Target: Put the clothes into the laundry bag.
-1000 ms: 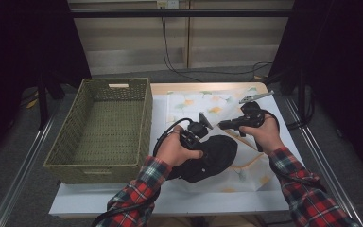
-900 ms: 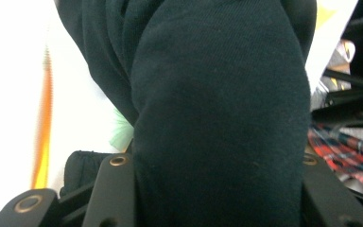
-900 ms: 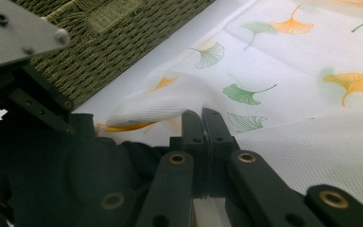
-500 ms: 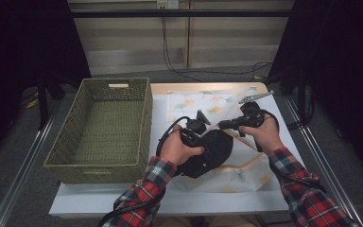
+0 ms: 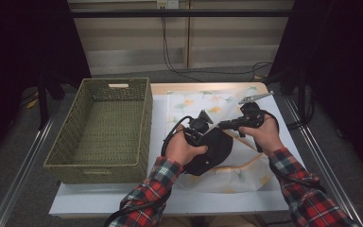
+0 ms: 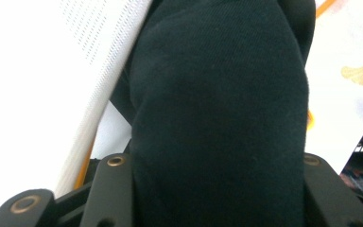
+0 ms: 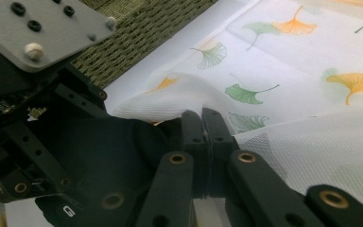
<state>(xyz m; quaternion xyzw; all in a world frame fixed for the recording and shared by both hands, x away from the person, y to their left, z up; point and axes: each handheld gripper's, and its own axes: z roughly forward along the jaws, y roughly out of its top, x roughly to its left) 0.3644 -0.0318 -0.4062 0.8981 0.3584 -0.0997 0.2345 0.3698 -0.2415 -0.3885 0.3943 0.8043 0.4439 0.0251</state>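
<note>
Black garment point(image 5: 212, 150); white cloth point(image 5: 227, 101) w/ orange & green leaf print; olive-green basket point(image 5: 78, 142); red plaid sleeves point(image 5: 153, 182).

High view from above looking forward and down, both gripper views close, all sharing the leaf-print cloth point(image 5: 227, 101)

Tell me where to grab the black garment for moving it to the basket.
Keep the left gripper on the bunched middle of the black garment, where its jaws already straddle a thick fold. That bulk probably gives a firmer hold than a thin edge. Come from the near side, since the right gripper pinches the far edge.
</note>
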